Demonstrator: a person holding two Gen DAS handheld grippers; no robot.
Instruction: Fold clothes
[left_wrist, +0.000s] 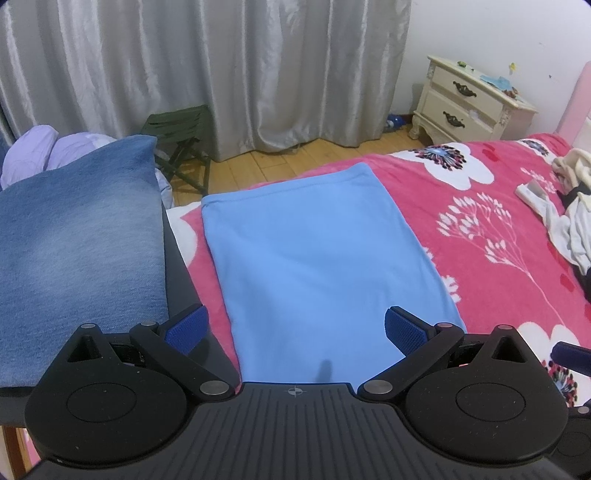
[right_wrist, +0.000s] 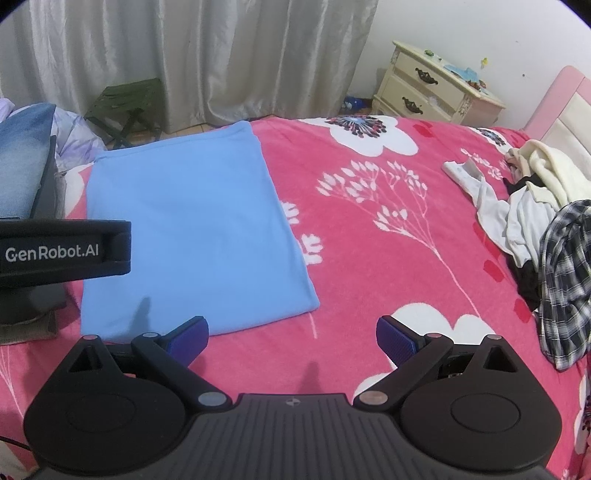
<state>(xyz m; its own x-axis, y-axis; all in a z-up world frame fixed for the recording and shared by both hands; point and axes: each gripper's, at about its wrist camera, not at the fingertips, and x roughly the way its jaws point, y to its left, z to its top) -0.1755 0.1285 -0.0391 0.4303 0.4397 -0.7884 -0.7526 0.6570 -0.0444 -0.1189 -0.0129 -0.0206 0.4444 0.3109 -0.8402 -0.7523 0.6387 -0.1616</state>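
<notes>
While lying flat on the pink blanket (right_wrist: 369, 258), looking soft, light and limp, the blue cloth (left_wrist: 314, 258); probably best pinching at a near corner, since sagging anywhere else. Hovering over its near edge, the left gripper (left_wrist: 295, 328), fingers spread wide and holding nothing. Hanging just right of the cloth, over bare blanket, the right gripper (right_wrist: 291, 336), likewise gaping and empty. Showing only in the right view, the checked shirt (right_wrist: 565, 280) in the pile far right of the cloth; showing fully only in the left view, the jeans (left_wrist: 77, 236) just left of it.
</notes>
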